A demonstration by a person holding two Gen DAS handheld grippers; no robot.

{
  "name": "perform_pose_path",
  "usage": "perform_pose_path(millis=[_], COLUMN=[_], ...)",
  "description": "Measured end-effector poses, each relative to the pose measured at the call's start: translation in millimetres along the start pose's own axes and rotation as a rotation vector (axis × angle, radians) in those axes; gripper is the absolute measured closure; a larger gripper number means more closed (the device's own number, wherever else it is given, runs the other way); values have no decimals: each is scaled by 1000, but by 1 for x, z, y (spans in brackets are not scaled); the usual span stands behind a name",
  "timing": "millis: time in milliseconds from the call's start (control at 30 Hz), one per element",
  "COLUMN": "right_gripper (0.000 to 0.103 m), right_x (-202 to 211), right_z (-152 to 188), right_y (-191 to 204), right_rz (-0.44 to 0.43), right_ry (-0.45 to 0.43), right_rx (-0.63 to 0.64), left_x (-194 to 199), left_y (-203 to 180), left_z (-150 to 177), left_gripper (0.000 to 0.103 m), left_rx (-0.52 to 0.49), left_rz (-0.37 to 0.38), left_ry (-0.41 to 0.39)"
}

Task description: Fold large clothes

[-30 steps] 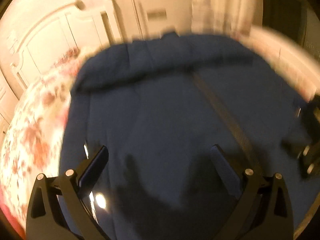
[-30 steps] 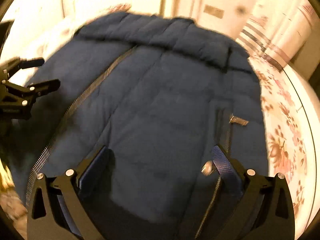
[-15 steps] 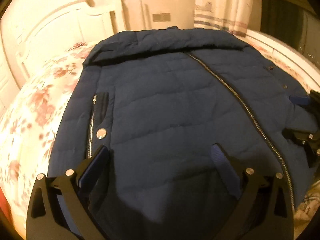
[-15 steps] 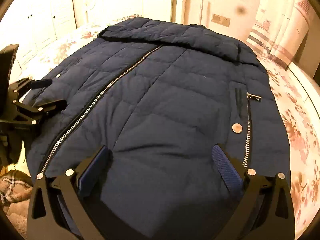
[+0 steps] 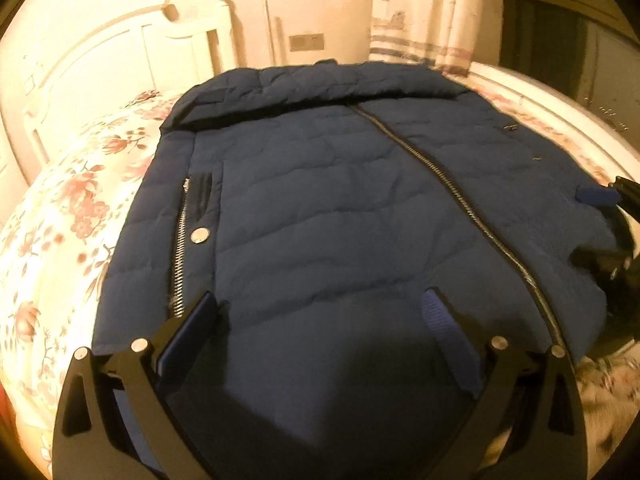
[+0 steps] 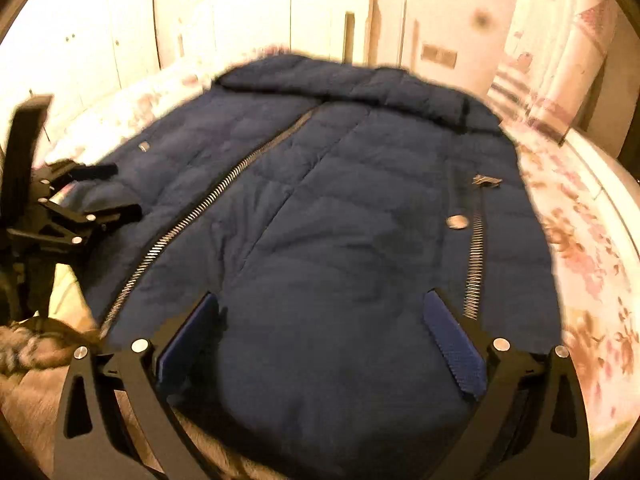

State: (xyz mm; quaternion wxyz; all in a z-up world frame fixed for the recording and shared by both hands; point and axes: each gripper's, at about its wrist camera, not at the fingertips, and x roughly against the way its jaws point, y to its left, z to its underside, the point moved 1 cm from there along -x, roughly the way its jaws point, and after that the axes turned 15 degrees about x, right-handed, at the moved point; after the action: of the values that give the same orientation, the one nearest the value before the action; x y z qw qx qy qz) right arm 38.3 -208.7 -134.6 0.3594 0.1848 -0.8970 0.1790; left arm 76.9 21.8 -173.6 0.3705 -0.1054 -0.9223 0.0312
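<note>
Home bedroom – a bed with a floral sheet (image 5: 68, 216) fills the view. Behind the bed, a white carved headboard (image 5: 120, 56) stands against a cream wall with a wall switch plate (image 5: 306, 42). Striped patterned curtains (image 5: 424, 12) hang beside the bed – white cabinet doors (image 6: 76, 56) behind it.

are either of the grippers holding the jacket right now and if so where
Neither. The left gripper and right gripper have jaws wide open above the jacket's hem.

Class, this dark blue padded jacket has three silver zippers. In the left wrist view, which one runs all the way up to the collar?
The long centre zipper: it climbs diagonally to the collar. The short pocket zipper beside a silver snap stops well below.
</note>
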Motion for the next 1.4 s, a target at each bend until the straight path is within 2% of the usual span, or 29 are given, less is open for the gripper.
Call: perform_pose_path(millis=[100,167,200,300,367,433,533,600,667,733,833,900,1000,1067,1133,1200,1333,1400], right_gripper=[4,4,4,4,4,4,4,8,9,9,16,27,27,30,33,33,32,32], right_x=[44,61,66,69,69,70,72,73,71,70,68,67,68,69,75,83,75,66], right_z=[26,44,58,88,105,114,115,114,110,107,107,114,122,124,121,114,108,108], right_y=[-21,-34,-47,-72,-82,-87,-86,-84,-79,-73,-70,-72,-76,-77,-78,-78,-78,-77], right_rz=[52,55,46,54,50,21,14,-49,-91,-92,-130,-188,-227,-254,-280,-305,-321,-339], right_ry=[-126,-147,-110,-17,-4,-23,-27,-53,-70,-65,-57,-71,-133,-168,-209,-259,-255,-256], right_rx=[-78,-135,-195,-333,-409,-462,-461,-457,-458,-442,-437,-476,-527,-539,-545,-531,-530,-542], left_x=[28,47,52,55,60,63,63,61,57,53,56,54,57,63,74,76,62,59], left_y=[18,34,39,57,76,97,120,126,126,124,121,124,131,136,140,143,150,150], left_z=[13,26,28,32,33,31,29,31,35,37,41,43,46,44,40,37,41,44], left_gripper=[2,2,2,2,2,2,2,3,3,3,6,11,26,41,47,47,43,40], left_rx=[51,86,79,70,126,216,330,364,369,363,353,378,426,452,470,480,547,581], left_rz=[57,43,28,2,-17,6,86,123,135,142,185,204,236,263,298,315,338,384], left_ry=[-99,-185,-190,-110,-116,-98,-54,-24,-5,10,22,35,34,24,0,-4,29,28])
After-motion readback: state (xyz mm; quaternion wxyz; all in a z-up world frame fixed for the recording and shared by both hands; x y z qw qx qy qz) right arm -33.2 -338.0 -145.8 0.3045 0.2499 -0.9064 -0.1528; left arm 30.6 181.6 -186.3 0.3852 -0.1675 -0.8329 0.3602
